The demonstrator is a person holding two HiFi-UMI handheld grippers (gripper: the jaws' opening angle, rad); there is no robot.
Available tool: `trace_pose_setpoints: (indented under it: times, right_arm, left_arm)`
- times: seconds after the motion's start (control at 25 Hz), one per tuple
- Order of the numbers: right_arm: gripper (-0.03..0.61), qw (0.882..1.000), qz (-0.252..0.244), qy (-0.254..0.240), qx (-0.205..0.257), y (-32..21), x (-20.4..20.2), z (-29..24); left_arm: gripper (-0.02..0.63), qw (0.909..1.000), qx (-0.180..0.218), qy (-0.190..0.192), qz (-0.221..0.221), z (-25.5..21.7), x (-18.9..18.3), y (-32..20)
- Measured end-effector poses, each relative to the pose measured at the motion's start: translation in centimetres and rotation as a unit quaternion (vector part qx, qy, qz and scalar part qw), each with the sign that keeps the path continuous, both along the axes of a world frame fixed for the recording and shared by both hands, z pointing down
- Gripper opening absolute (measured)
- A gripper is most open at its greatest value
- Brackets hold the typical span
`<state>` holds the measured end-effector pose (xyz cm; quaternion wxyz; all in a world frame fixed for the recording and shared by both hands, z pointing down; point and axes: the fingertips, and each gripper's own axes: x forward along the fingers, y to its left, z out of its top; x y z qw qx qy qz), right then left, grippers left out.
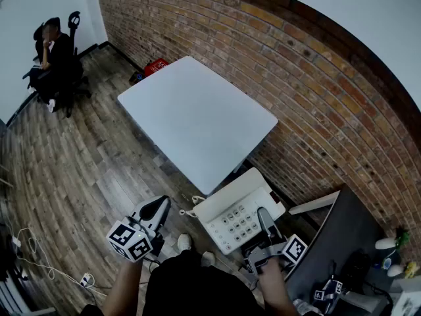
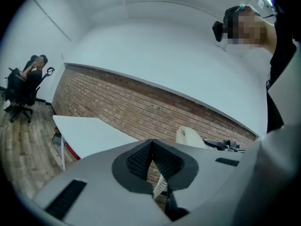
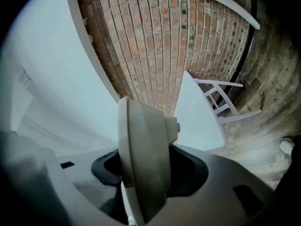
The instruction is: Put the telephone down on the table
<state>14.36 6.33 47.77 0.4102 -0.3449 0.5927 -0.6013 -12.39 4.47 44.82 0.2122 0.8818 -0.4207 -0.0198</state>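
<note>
One telephone (image 1: 233,212), cream plastic with a keypad (image 1: 241,224) on its face, is held off the ground in the right tool (image 1: 264,224), which is clamped across the body's right-hand edge. The right gripper view shows the casing edge-on between both jaws. The left tool (image 1: 158,209) is closed, pads together, with a coil of the cord (image 1: 187,212) caught in the slit between them, just left of the telephone. The body is judged rigid, hollow and fairly light. Its smooth moulded shell is likely to slip or pivot under a one-sided grip, so an edge hold across the thickness is appropriate and firm pressure is tolerable. The cord is springy and slack, offers no support, and may drag or snag on set-down. The white tabletop (image 1: 197,117) lies ahead of both tools, its near corner just beyond the telephone. The telephone is not yet over it or touching it. A brick wall (image 1: 296,78) runs to the right of the right tool. A seated person (image 1: 56,54) is far off, beyond the left tool.
</note>
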Motion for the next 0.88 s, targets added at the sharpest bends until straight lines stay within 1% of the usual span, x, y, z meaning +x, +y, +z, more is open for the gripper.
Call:
trace_pose_setpoints:
  times: [0.16,0.32,0.6,0.88]
  right_arm:
    - [0.232,1.000,0.000,0.004,-0.003,1.5,1.2,0.0]
    - [0.232,1.000,-0.002,0.006,0.000,2.3,1.6,-0.1]
    - [0.232,1.000,0.002,0.010,0.004,2.0,1.8,-0.4]
    - [0.232,1.000,0.010,0.007,0.003,1.1,2.0,-0.3]
  left_arm:
    - [0.014,0.9999,-0.008,0.000,-0.011,0.3,1.3,1.8]
    - [0.014,0.9998,-0.011,-0.001,-0.014,0.5,1.6,2.5]
    - [0.014,0.9999,0.000,-0.006,-0.009,-0.1,1.8,1.9]
    - [0.014,1.0000,-0.006,-0.001,0.001,0.1,2.4,0.7]
